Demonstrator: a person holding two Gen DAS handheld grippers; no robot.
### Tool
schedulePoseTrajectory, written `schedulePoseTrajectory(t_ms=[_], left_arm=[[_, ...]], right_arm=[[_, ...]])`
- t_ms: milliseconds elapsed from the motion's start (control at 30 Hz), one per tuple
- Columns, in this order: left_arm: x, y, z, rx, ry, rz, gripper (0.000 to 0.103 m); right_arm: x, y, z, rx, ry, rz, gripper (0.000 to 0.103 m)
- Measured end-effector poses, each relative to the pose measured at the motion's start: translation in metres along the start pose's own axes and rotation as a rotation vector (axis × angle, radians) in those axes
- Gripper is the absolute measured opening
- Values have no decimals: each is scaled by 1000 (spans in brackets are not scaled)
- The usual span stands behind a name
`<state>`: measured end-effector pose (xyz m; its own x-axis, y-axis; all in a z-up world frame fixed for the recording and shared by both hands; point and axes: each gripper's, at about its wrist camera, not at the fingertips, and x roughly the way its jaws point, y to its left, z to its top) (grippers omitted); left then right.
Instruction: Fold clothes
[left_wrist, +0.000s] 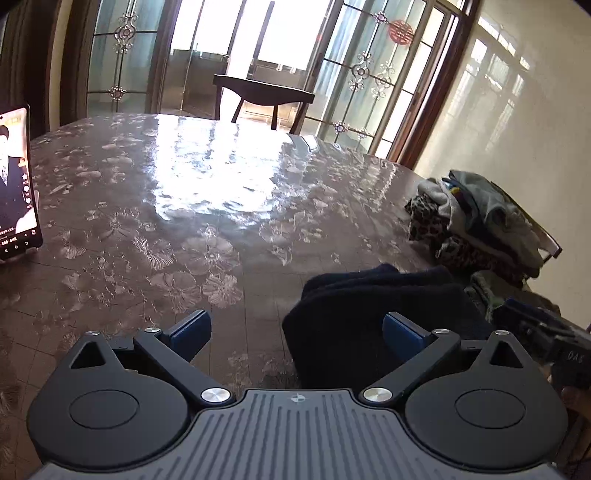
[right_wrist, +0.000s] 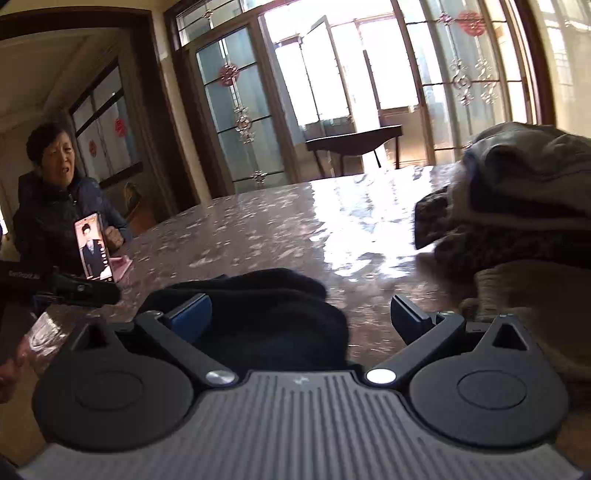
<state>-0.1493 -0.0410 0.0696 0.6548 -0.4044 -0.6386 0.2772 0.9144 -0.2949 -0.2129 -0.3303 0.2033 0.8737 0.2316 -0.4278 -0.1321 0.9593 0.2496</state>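
Black folded garment (left_wrist: 373, 317) partly hidden behind right gripper (right_wrist: 299, 317) fingers.

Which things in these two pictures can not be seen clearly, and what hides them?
- Dark folded garment: near edge hidden behind the left tool, left wrist view.
- Pile of clothes: motion-blurred, cut off by the right edge, right wrist view; garment kinds unclear.
- Phone: cut off by the left edge, left wrist view.
- Right tool: covers the garment's near part.

Sunlit glass doors (left_wrist: 258, 55) behind glossy floral table (left_wrist: 166, 184).
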Motion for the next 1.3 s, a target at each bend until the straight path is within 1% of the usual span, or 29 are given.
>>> schedulePoseTrajectory(t_ms=[133,167,233,267,333,367,467,500,533,633,700,767,867,933,1000,1033,1133,1233,1300], left_arm=[[19,0,-9,-29,65,-31,101],[24,0,-10,-43,76,-44,101],[30,3,-19,-85,88,-79,102],[31,6,-20,-104,95,-93,102],[34,10,-23,-139,108,-116,102],[35,13,-24,-156,115,-128,102],[36,16,-26,-187,127,-143,102],[37,14,-26,-181,128,-143,102],[39,11,-27,-176,136,-154,103],[49,2,-30,-172,182,-217,103],[60,-1,-34,-192,222,-266,103],[65,-4,-36,-189,197,-290,103],[71,-10,-36,-178,166,-288,103],[75,-15,-35,-169,149,-278,103],[78,-22,-33,-137,141,-257,103],[79,-25,-33,-129,136,-254,103],[80,-25,-34,-110,119,-269,103],[79,-25,-32,-120,124,-276,100],[76,-30,-31,-101,116,-279,99]], right_arm=[[-16,-14,-7,65,-16,-21,101],[-17,-19,-8,73,-6,-33,101],[-19,-22,-6,97,15,-94,102],[-21,-26,-4,124,20,-89,102],[-20,-32,1,185,56,16,102],[-16,-37,3,224,76,82,102],[-3,-44,-10,328,123,165,102],[4,-45,-14,347,135,172,102],[10,-46,-19,366,148,180,102],[27,-41,-28,414,181,260,102],[37,-37,-31,410,195,282,102],[45,-37,-33,408,193,293,102],[53,-39,-34,414,188,320,102],[57,-36,-33,364,207,336,102],[61,-32,-30,264,243,351,102],[64,-32,-27,242,261,357,102],[74,-32,-26,226,280,383,102],[78,-23,-24,181,291,360,103],[79,-13,-26,140,288,385,103]])
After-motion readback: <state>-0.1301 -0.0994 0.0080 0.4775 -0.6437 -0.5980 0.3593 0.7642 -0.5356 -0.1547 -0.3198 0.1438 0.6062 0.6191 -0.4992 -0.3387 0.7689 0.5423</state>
